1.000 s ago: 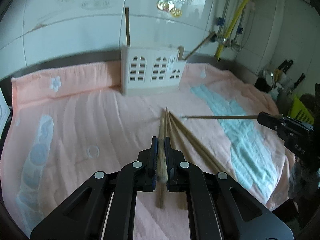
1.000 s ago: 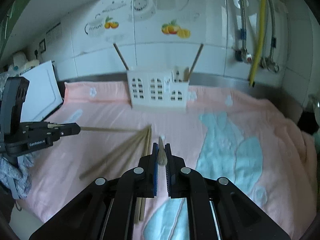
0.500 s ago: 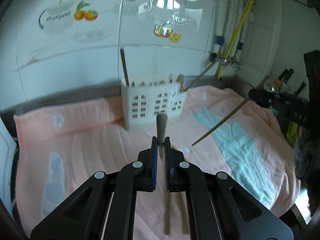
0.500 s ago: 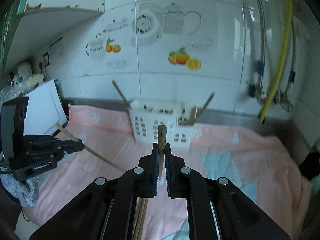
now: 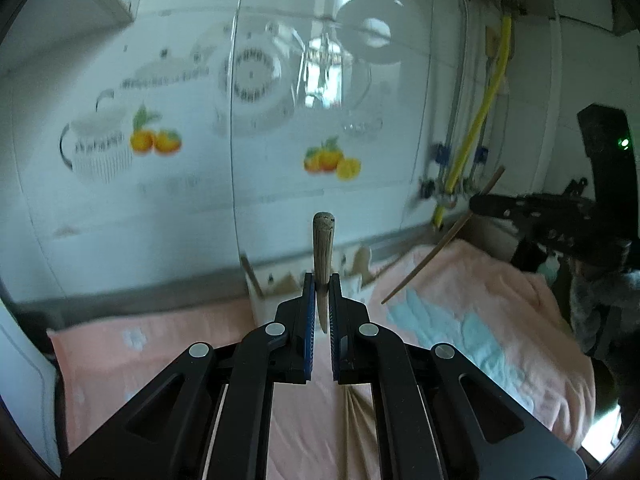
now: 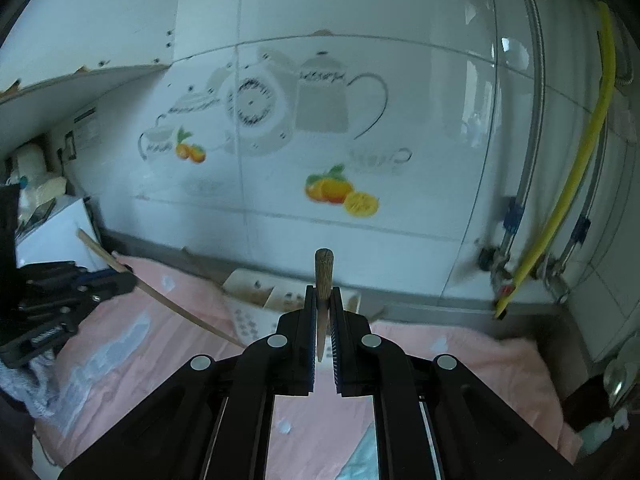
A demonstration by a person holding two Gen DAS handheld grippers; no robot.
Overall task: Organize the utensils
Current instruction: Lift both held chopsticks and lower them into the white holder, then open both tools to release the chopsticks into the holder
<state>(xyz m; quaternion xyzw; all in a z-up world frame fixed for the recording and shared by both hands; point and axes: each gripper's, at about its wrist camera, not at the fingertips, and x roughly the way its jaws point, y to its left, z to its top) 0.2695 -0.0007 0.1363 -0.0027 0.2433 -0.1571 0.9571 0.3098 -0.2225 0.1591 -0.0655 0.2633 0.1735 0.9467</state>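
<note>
My left gripper is shut on a wooden chopstick, its thick end pointing up above the towel. My right gripper is likewise shut on a second chopstick. Each shows in the other's view: the right gripper with its slanting chopstick, the left gripper with its own. The white utensil holder stands at the wall, partly hidden behind the fingers. Loose chopsticks lie on the towel below my left gripper.
A pink towel with pale blue patches covers the counter. The tiled wall rises right behind the holder. A yellow hose and metal pipes run down at the right. A white box stands at the left.
Both grippers have risen well above the towel, each carrying its chopstick off the pile. The views now take in far more wall, and the holder sits low behind the fingers.
</note>
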